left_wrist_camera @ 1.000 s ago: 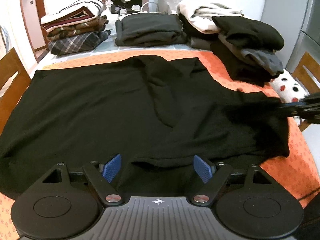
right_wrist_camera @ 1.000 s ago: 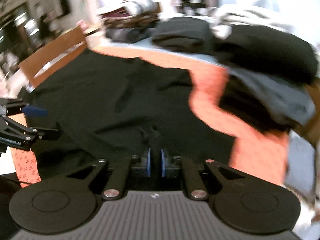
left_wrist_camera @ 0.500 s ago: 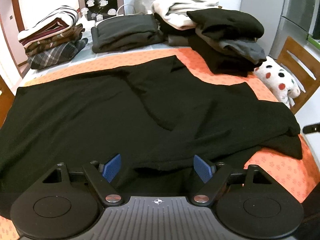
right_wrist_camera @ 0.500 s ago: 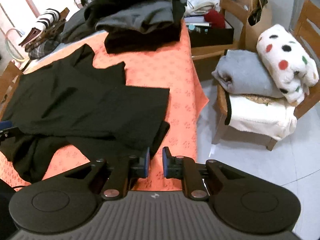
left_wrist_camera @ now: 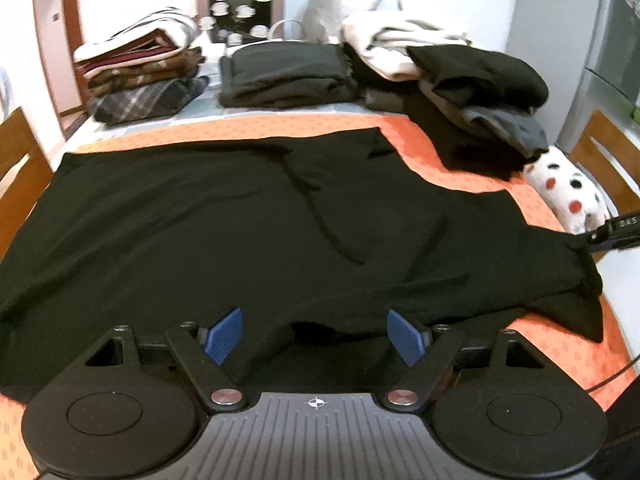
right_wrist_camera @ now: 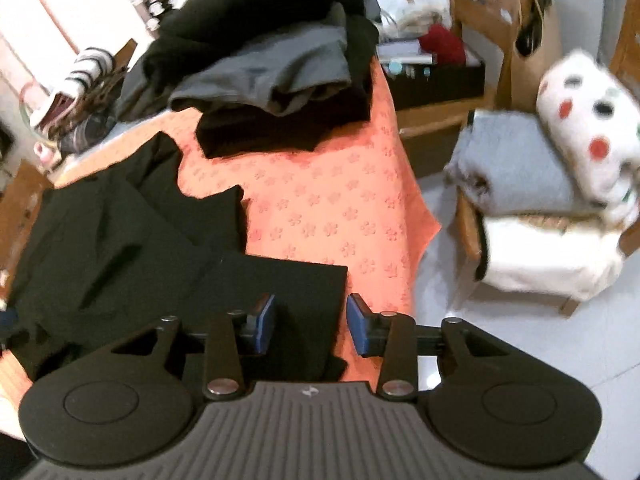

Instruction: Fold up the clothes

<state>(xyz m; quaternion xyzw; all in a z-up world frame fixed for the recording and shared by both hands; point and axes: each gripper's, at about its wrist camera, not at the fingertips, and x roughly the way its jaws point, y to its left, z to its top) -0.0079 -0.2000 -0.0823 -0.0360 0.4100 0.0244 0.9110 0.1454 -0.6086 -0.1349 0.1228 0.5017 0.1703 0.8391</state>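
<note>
A large black garment [left_wrist_camera: 240, 220] lies spread over the orange tablecloth [left_wrist_camera: 460, 176]. My left gripper [left_wrist_camera: 314, 336] hangs open above its near hem, and the blue pads touch nothing. My right gripper [right_wrist_camera: 311, 326] is at the garment's right end, over a squared black flap [right_wrist_camera: 280, 288]. Its jaws are opening; the cloth lies below the gap and the pads are not pressing on it. In the left wrist view the right gripper [left_wrist_camera: 598, 238] shows at the far right edge, by the garment's tip.
Folded piles line the far side: a plaid and striped stack [left_wrist_camera: 140, 80], a black stack [left_wrist_camera: 284, 76] and a loose heap [left_wrist_camera: 472, 76]. To the right, off the table, a chair holds a spotted plush [right_wrist_camera: 580, 120] and a grey blanket [right_wrist_camera: 516, 168]. A wooden chair [left_wrist_camera: 20, 160] stands left.
My right gripper, shut before, now has its jaws apart over the garment's right end. It swung from the middle of the table to the right edge. The left gripper stays open.
</note>
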